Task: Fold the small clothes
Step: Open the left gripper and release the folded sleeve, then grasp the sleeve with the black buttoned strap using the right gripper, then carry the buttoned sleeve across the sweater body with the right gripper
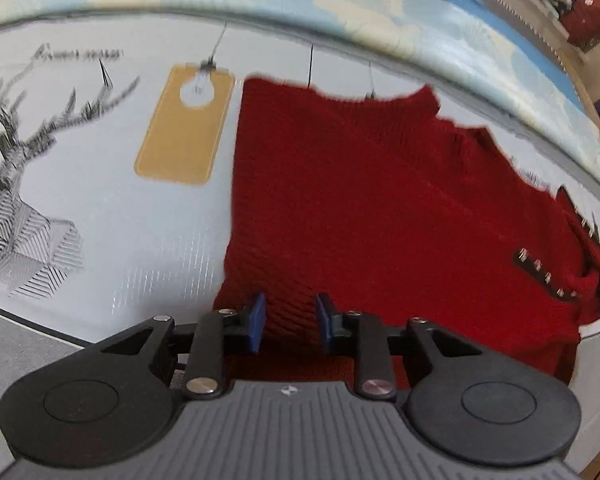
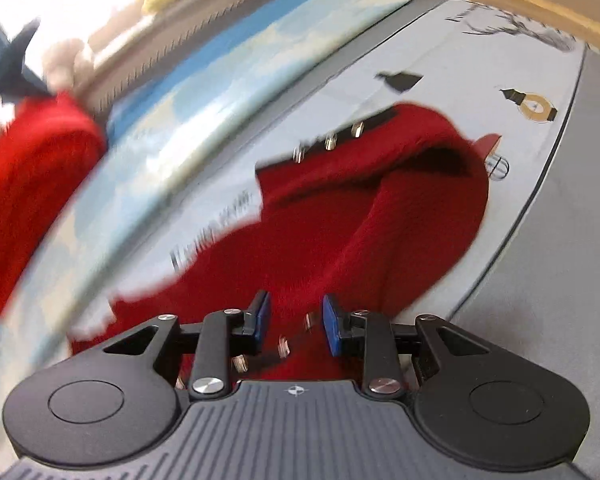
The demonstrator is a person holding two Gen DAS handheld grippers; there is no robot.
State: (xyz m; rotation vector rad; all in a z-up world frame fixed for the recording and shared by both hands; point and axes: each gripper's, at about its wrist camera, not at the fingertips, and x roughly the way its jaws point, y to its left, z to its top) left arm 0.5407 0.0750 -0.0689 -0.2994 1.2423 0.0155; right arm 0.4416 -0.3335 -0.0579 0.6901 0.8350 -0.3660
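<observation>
A small red knit sweater point(image 1: 380, 200) lies spread on a pale printed mat point(image 1: 120, 208). It has a black strip with metal studs point(image 1: 540, 272) at its right side. My left gripper point(image 1: 290, 322) is open, its blue pads just above the sweater's near edge. In the right wrist view the same sweater point(image 2: 340, 232) is partly folded over, with the studded strip point(image 2: 332, 140) at its far edge. My right gripper point(image 2: 296, 322) is open over the sweater, with more studs point(image 2: 284, 346) between its pads. The right view is blurred.
The mat carries a deer drawing point(image 1: 24, 200) and a tan lightbulb tag print point(image 1: 186, 124). A blue and white cloth point(image 1: 380, 20) runs along the far side. Another red garment point(image 2: 24, 184) lies at the left of the right view. A wooden edge point(image 2: 520, 0) borders the mat.
</observation>
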